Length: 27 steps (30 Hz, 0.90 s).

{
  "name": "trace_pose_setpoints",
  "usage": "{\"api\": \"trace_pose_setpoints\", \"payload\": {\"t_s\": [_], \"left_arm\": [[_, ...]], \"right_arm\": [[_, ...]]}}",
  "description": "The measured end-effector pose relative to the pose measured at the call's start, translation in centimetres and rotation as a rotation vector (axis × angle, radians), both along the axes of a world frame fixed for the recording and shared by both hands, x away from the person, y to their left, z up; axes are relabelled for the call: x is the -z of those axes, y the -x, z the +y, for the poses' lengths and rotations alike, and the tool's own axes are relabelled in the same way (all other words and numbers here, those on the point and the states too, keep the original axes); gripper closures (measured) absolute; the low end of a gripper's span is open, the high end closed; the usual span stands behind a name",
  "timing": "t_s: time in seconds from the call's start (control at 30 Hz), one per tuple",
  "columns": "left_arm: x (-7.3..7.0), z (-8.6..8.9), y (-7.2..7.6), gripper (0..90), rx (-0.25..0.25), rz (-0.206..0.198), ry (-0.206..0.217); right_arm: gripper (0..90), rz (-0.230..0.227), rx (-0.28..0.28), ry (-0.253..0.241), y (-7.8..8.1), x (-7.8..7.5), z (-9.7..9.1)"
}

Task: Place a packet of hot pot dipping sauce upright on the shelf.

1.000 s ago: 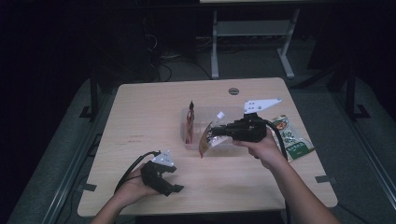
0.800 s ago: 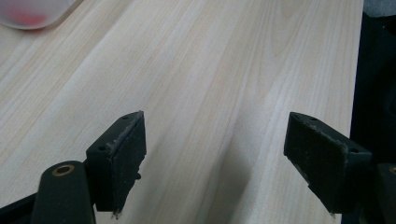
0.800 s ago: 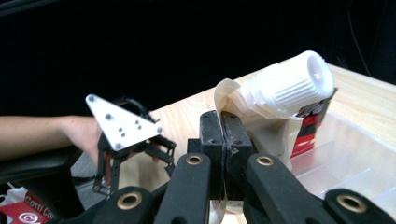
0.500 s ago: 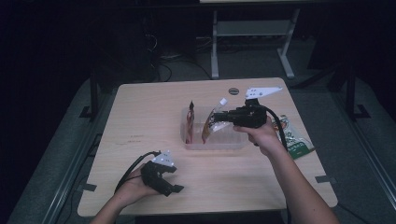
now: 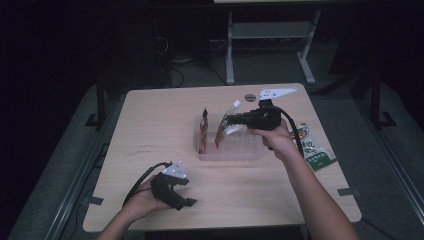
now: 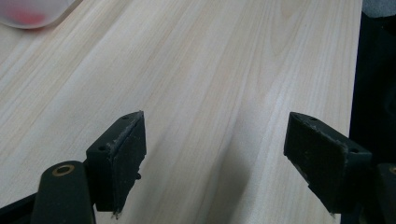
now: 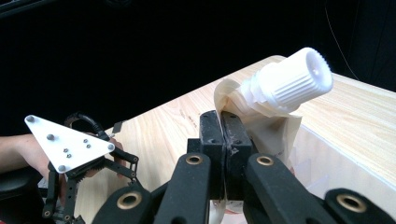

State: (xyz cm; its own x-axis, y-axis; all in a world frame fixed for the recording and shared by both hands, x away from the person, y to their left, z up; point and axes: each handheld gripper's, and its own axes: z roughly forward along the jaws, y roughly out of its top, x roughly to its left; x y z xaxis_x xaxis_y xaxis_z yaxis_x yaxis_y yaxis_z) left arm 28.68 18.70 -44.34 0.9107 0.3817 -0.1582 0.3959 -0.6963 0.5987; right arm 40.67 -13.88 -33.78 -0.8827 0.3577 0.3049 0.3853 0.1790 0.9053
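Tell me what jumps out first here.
The right gripper, jaws shut on a spouted pouch with a white screw cap, holds it over the clear tray mid-table. A second pouch stands in that tray, and the left gripper rests open near the table's front edge.

A clear tray [image 5: 235, 152] sits mid-table [image 5: 160, 125] with a sachet [image 5: 203, 131] standing in its left end; a snack packet [image 5: 314, 150] lies to the tray's right.
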Motion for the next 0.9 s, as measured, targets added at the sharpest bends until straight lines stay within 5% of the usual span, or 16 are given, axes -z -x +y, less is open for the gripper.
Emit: {"api": "trace_pose_setpoints", "payload": {"t_s": [0.9], "left_arm": [[0.1,0.0,0.0,20.7,0.001,0.011,0.005]], "right_arm": [[89.2,0.047,0.018,0.034,-1.4,1.5,-0.2]]}}
